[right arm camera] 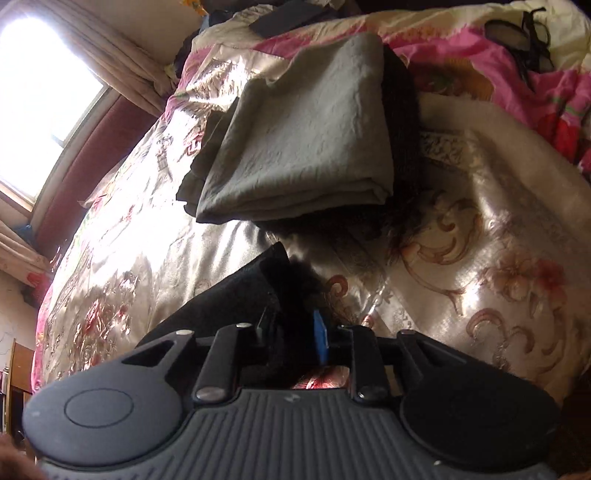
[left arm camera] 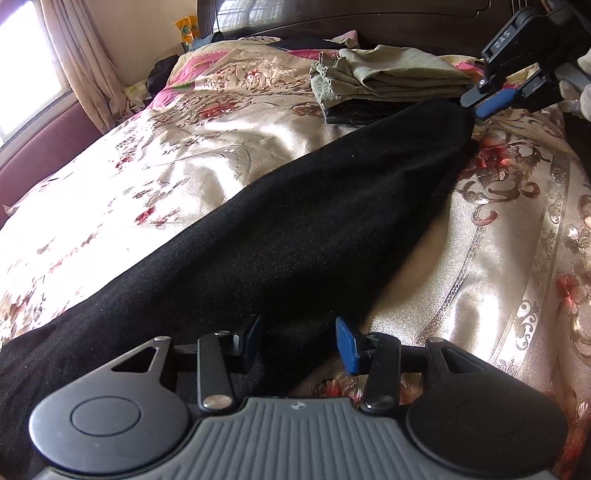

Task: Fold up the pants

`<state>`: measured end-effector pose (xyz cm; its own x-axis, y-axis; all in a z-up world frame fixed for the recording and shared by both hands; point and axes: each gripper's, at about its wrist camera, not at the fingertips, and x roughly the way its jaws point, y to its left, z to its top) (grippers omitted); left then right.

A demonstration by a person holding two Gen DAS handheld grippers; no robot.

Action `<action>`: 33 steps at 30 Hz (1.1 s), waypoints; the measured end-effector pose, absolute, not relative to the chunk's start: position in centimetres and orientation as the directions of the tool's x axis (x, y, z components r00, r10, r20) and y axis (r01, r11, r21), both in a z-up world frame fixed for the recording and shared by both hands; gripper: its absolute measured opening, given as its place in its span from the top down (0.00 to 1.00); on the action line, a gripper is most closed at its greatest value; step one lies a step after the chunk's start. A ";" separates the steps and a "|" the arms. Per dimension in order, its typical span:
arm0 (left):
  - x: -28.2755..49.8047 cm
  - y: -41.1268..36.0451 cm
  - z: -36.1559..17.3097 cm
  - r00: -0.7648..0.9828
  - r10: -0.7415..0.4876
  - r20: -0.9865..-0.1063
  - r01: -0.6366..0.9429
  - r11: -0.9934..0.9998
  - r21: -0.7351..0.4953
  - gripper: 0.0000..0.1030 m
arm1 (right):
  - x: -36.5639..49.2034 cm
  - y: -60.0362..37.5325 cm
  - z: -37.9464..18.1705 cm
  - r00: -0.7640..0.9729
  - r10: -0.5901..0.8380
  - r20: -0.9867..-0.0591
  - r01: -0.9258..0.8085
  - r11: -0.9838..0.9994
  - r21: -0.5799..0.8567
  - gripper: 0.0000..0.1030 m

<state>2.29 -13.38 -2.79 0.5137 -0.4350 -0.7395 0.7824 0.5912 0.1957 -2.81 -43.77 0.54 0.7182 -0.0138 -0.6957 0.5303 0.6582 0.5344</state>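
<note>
Black pants [left arm camera: 288, 229] lie stretched across the floral bedspread [left arm camera: 166, 177], running from my left gripper up to the right one. My left gripper [left arm camera: 299, 343] is open, its blue-padded fingers straddling the near edge of the pants. My right gripper [left arm camera: 491, 101] is shut on the far end of the pants. In the right wrist view, the right gripper [right arm camera: 291, 332] pinches black pants fabric [right arm camera: 229, 299] between its pads, just above the bedspread [right arm camera: 480, 258].
A stack of folded clothes, olive-grey on top [left arm camera: 388, 74] [right arm camera: 303, 133] and dark below, lies beyond the pants. A dark headboard [left arm camera: 369, 22] stands at the back. A window with curtains [left arm camera: 74, 66] is to the left. A pink quilt [right arm camera: 517, 85] lies beyond the stack.
</note>
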 end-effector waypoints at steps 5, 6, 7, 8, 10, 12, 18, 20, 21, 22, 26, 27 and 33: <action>2.3 -13.4 -3.1 0.511 -0.444 -0.736 0.779 0.602 0.178 0.43 | -3.2 -41.1 -0.7 0.717 0.170 -0.676 0.483 0.578 0.657 0.70; 2.2 -13.4 -3.1 0.512 -0.445 -0.735 0.776 0.606 0.174 0.43 | -2.4 -40.4 -1.6 0.703 0.189 -0.686 0.490 0.570 0.660 0.70; 2.2 -13.3 -3.0 0.512 -0.446 -0.734 0.774 0.610 0.170 0.43 | -1.9 -40.1 -2.3 0.692 0.187 -0.697 0.504 0.566 0.653 0.70; 2.1 -13.1 -2.9 0.512 -0.447 -0.733 0.773 0.613 0.167 0.43 | -1.2 -39.7 -3.0 0.677 0.173 -0.715 0.522 0.571 0.633 0.71; 1.8 -12.8 -2.7 0.514 -0.449 -0.730 0.771 0.615 0.165 0.43 | -0.5 -39.6 -4.3 0.662 0.142 -0.736 0.568 0.546 0.616 0.74; 1.8 -12.7 -2.7 0.512 -0.455 -0.728 0.773 0.615 0.160 0.43 | -0.6 -40.0 -4.9 0.682 0.123 -0.721 0.582 0.505 0.637 0.76; 2.1 -12.5 -2.3 0.518 -0.491 -0.701 0.764 0.634 0.120 0.43 | -1.3 -40.0 -5.8 0.727 0.082 -0.682 0.581 0.456 0.674 0.75; 2.5 -12.4 -2.0 0.512 -0.510 -0.691 0.763 0.640 0.093 0.43 | -1.0 -40.2 -6.0 0.741 0.072 -0.668 0.580 0.435 0.689 0.74; 2.7 -12.5 -2.0 0.513 -0.511 -0.690 0.761 0.642 0.091 0.43 | -0.8 -40.3 -6.2 0.756 0.059 -0.652 0.571 0.428 0.701 0.74; 2.9 -12.7 -2.0 0.517 -0.509 -0.689 0.759 0.644 0.093 0.43 | -0.5 -40.3 -6.4 0.768 0.056 -0.638 0.558 0.430 0.709 0.73; 3.3 -13.8 -2.3 0.475 -0.530 -0.702 0.793 0.604 0.081 0.43 | -0.6 -39.9 -5.9 0.790 0.065 -0.609 0.520 0.455 0.723 0.68; 3.3 -14.1 -2.5 0.460 -0.535 -0.709 0.803 0.591 0.075 0.43 | -0.8 -40.0 -5.9 0.801 0.068 -0.595 0.509 0.448 0.735 0.68; 3.1 -14.9 -3.2 0.447 -0.527 -0.723 0.811 0.581 0.077 0.43 | 0.6 -40.2 -7.0 0.840 0.073 -0.537 0.466 0.411 0.784 0.67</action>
